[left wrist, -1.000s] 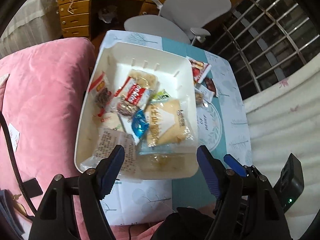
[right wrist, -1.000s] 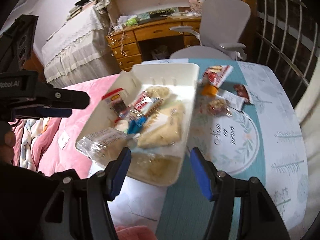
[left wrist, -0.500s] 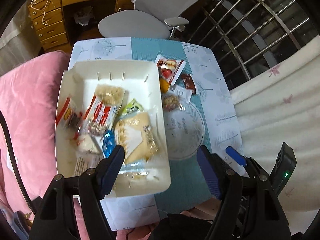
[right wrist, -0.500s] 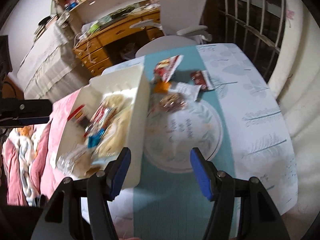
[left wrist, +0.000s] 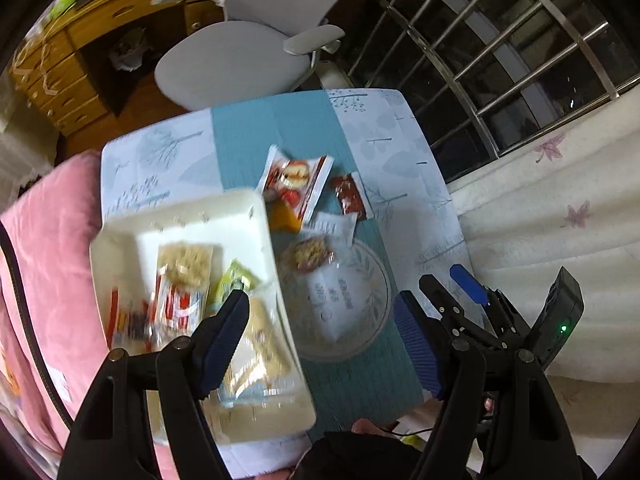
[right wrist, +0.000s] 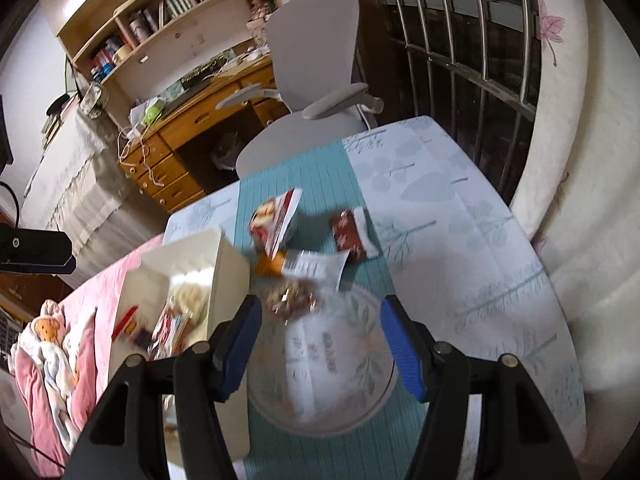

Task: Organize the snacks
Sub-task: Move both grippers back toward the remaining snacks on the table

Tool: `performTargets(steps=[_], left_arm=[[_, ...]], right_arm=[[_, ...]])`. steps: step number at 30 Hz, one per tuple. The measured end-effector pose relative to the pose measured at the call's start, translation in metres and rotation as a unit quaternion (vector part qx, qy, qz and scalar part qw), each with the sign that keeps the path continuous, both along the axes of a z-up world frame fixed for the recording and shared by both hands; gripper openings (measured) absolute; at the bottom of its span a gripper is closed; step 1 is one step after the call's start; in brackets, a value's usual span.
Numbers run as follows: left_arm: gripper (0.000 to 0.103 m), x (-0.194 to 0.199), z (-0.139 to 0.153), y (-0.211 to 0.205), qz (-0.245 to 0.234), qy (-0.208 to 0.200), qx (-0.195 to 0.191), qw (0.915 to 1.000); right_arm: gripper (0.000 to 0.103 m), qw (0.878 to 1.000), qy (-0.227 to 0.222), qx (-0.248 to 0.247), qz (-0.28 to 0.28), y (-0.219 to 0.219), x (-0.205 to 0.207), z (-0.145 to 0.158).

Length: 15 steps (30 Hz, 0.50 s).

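1. Bedroom setting: low surface (left wrist: 404, 168) with pale leaf-print cloth and a teal runner; grey office chair (left wrist: 240, 60) and wooden desk (right wrist: 192, 124) beyond it; barred window (left wrist: 500, 60) to one side; pink bedding (left wrist: 48, 240) along the other.
2. White tray (left wrist: 256, 216), at the surface's edge beside the pink bedding, holding several snack packets: a pale cracker pack (left wrist: 184, 260), a red-and-white pack (left wrist: 178, 306), a green packet (left wrist: 234, 280). Contents blurred.
3. Loose snacks on the runner, just beside the tray: large red-and-white packet (left wrist: 298, 182), dark red packet (left wrist: 350, 198), orange piece (left wrist: 284, 220), white sachet (left wrist: 334, 226), clear-wrapped nut bar (left wrist: 306, 254), the last at the rim of a round printed mat (left wrist: 360, 320).
4. Left view only: tray interior seen from above; right tongs' body at lower right.
5. Right view only: bookshelf (right wrist: 168, 12) above the desk; tray seen edge-on, wall raised (right wrist: 230, 280); part of the left tool at the far left edge.
6. Left tongs (left wrist: 320, 332): spread wide, nothing between them, held above the tray's near corner and the mat.
7. Right tongs (right wrist: 320, 340): spread wide, nothing between them, angled down over the mat, the nut bar (right wrist: 290, 300) just ahead.
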<state>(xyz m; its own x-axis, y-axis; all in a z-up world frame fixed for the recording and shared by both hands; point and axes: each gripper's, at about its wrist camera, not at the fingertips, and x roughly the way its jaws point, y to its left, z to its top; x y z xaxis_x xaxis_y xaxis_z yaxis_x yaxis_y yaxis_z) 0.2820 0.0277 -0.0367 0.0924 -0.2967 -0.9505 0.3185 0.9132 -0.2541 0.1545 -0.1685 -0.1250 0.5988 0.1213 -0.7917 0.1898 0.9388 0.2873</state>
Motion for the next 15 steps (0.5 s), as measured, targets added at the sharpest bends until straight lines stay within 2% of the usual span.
performTargets(steps=[6, 12, 15], left_arm=[[0.073, 0.052, -0.024, -0.04, -0.021, 0.005, 0.033, 0.9992], [0.073, 0.099, -0.073, -0.07, -0.036, 0.031, 0.052, 0.9975], [0.073, 0.117, -0.102, -0.083, -0.053, 0.032, 0.078, 0.995]], right_arm=[[0.062, 1.0, -0.006, -0.024, -0.007, -0.018, 0.04, -0.018], [0.062, 0.999, 0.001, -0.029, -0.022, -0.035, 0.075, -0.048], [0.062, 0.999, -0.004, -0.029, -0.022, -0.039, 0.087, -0.063]])
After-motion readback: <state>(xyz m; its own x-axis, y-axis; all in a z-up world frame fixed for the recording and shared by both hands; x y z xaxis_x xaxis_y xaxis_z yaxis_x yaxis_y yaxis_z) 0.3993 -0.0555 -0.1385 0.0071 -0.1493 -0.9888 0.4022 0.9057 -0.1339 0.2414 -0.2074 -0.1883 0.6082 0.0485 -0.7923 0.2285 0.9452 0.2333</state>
